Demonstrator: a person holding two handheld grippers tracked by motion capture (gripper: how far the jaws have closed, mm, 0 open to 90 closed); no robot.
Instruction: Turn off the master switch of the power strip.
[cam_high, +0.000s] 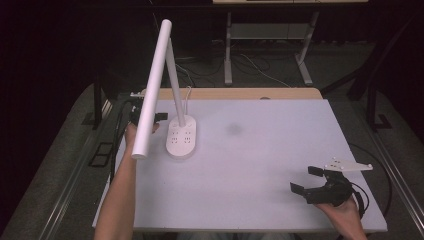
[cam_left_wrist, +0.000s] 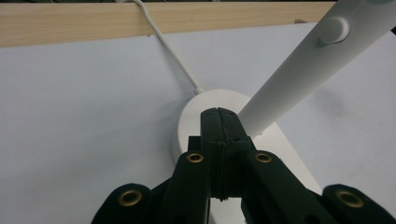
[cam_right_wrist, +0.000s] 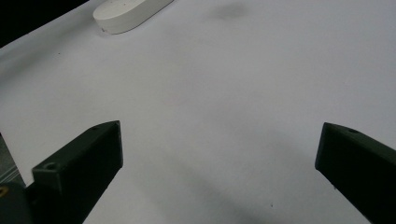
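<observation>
Right claw: mine, jaws wide apart, low over the desk's near right corner.
Left claw: mine, jaws pressed together, empty, at the lamp base.
Lamp: far left, base flat on desk, cord trailing back.

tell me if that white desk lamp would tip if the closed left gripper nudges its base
Probably not easily: the desk lamp stands on a broad, flat oval base, so it would more likely slide on the smooth table. Its long head overhangs to one side, making it somewhat top-heavy. The cord may tug it back.
</observation>
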